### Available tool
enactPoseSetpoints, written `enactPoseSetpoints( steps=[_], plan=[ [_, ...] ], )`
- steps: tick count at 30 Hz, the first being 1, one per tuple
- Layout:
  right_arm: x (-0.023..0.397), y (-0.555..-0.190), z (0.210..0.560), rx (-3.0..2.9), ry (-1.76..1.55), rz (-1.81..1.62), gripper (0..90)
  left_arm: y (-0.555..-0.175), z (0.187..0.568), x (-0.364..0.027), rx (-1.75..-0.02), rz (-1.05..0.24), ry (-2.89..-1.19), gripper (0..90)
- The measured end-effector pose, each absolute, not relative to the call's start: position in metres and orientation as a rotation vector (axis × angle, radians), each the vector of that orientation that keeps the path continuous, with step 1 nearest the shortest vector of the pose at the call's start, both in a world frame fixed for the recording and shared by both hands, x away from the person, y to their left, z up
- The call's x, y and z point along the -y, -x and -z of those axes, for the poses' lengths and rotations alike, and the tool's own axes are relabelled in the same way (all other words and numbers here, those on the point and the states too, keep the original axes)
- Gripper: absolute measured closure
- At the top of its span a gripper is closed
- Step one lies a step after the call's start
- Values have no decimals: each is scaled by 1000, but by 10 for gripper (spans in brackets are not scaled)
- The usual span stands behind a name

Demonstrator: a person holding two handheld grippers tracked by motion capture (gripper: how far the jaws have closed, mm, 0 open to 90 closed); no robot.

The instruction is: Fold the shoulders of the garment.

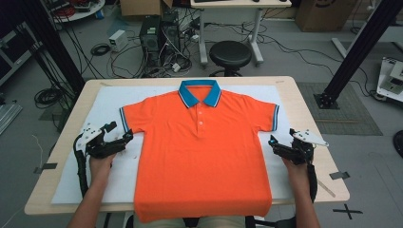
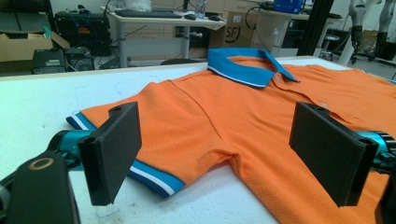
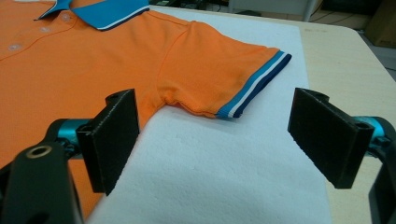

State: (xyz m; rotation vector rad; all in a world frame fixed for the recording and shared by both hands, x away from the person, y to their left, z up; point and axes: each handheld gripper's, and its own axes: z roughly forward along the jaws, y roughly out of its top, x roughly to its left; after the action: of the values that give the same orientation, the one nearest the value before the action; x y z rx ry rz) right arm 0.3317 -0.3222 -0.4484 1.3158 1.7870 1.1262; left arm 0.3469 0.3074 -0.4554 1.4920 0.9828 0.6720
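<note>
An orange polo shirt (image 1: 202, 152) with a blue collar (image 1: 199, 92) lies flat, face up, on a white foam sheet (image 1: 107, 102); its hem hangs over the near table edge. My left gripper (image 1: 121, 132) hovers open beside the shirt's left sleeve (image 1: 131, 118), jaws wide with nothing between them. In the left gripper view the jaws frame the sleeve cuff (image 2: 154, 179) and armpit area. My right gripper (image 1: 274, 145) stands open just off the shirt's right side, below the right sleeve (image 3: 224, 70). Its jaws frame bare foam (image 3: 215, 177).
The wooden table (image 1: 311, 123) extends past the foam on the right. Beyond the far edge stand a black stool (image 1: 230, 54), a computer tower (image 1: 149, 35) with cables, and a white desk (image 1: 230, 4). A black frame post (image 1: 354, 52) rises at right.
</note>
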Motion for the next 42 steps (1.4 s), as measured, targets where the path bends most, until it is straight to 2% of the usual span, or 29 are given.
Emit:
enactPoseSetpoints(
  steps=[23,35,42],
  plan=[
    [323,-333,448,-1783,-1337,-1116,168,-347,455,-304,-1004,-704,-1502,170],
    [324,-343,447,-1809,-1451,-1078,169,-347,455,-307,-999,-684,-1497,170],
    [318,-359,433,-1862,-1501,-1055,178,-347,455,-306,-1003,-688,-1495,169]
  ],
)
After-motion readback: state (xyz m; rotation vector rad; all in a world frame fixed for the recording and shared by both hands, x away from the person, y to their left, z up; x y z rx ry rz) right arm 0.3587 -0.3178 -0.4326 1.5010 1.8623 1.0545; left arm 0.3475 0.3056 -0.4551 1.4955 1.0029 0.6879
